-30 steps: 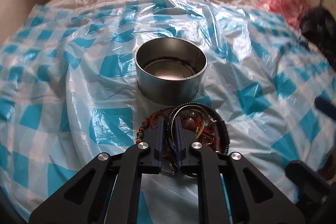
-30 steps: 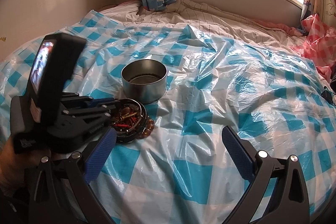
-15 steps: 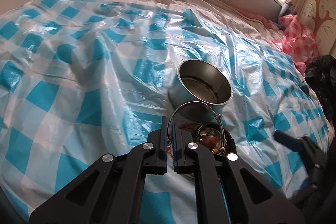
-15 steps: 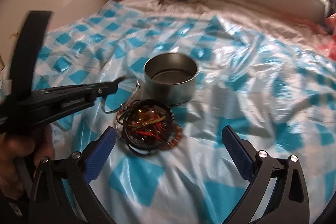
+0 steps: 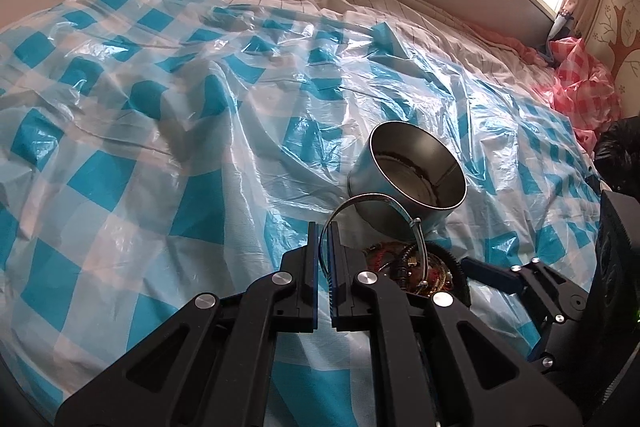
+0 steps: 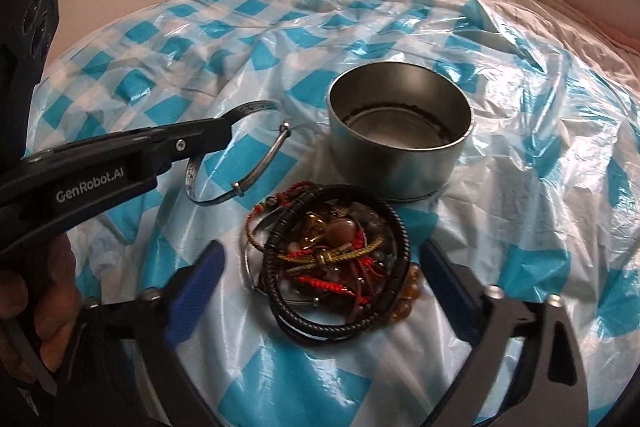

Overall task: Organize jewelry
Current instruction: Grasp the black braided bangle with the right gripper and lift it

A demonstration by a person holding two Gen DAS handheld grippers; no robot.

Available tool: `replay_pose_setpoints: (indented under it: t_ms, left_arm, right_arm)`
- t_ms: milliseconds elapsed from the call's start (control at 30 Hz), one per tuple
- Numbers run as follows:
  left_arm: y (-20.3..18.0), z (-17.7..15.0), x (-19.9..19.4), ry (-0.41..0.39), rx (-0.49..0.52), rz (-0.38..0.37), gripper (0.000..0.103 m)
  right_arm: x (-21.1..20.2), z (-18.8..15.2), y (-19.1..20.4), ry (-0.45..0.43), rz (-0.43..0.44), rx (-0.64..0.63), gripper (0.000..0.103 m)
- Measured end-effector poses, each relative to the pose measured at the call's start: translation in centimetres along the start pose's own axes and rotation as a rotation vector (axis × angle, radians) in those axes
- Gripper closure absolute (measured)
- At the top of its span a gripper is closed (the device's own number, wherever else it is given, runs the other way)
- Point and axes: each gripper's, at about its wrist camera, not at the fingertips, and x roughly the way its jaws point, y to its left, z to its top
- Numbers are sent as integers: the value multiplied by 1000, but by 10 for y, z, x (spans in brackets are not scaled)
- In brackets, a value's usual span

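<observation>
Bedsheet bears an empty tin; left gripper pinches a bangle, right gripper's jaws closing around nothing.

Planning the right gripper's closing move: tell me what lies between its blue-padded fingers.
The tangled pile of bracelets lies between the right gripper fingers, untouched, on the blue-checked plastic sheet; right wrist view.

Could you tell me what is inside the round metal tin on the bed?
The metal tin holds no jewelry: its bare, shiny floor shows, with a dark ring round its edge. The near inner wall is hidden behind the rim.
</observation>
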Motion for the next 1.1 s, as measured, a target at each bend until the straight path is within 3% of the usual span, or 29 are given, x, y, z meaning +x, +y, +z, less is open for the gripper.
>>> replay_pose_setpoints:
  t_ms: [67,200,467,1100]
  left_arm:
    - [0,0,0,1,3,0,99]
    - [1,0,0,1,5,1,99]
    - [-1,2,0,-13,23,6,99]
    - [-24,18,-3,-38,82,3,99]
  right_arm:
    - [1,0,-3,7,-3,10,32]
    - [-4,-1,-6,-14,8,18,36]
    - [-32,-3,-10,-104,-20,42,36]
    - [-56,4,-21,-220,-87,50,36]
